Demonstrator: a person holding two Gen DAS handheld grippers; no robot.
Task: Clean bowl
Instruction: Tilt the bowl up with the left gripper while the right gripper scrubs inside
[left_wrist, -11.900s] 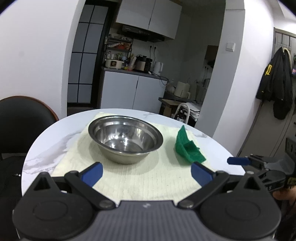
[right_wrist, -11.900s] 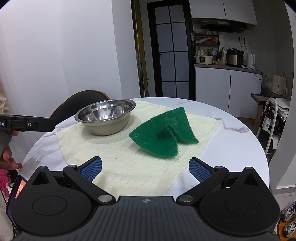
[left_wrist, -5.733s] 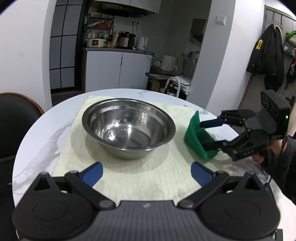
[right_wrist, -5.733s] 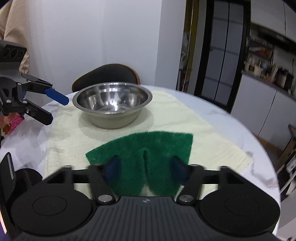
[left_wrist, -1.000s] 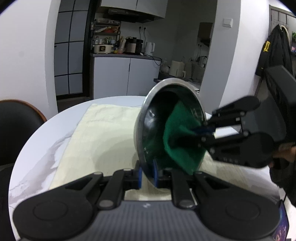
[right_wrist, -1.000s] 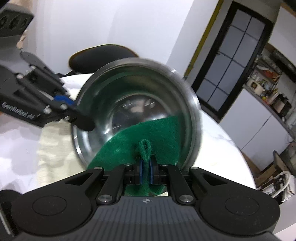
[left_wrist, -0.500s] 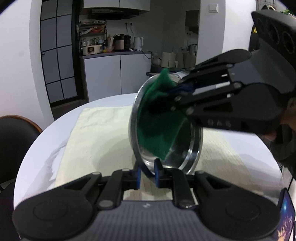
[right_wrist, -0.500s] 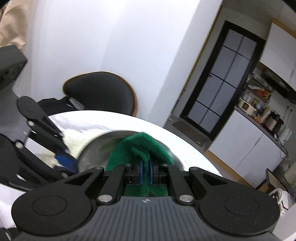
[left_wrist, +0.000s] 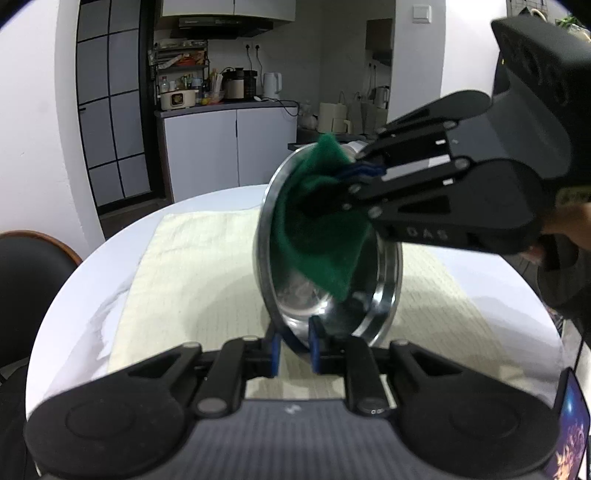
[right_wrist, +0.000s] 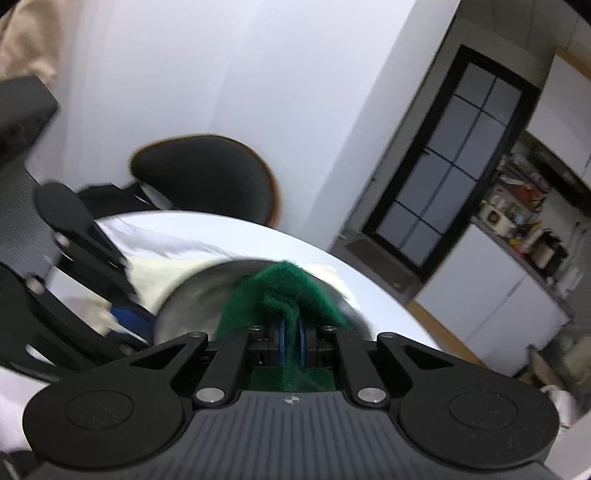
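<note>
round bench (left_wrist: 92, 295), cream mat on it. my left tool (left_wrist: 293, 345) pinches the bowl (left_wrist: 384, 291) rim, tipped on edge above the mat. right tool (right_wrist: 290, 341) clamped on green scouring pad (left_wrist: 314, 236), scrubbing inside. next: sweep lower wall, steady rim grip.

A round white table (left_wrist: 92, 295) carries a cream mat (left_wrist: 192, 266), apparently cloth.
</note>
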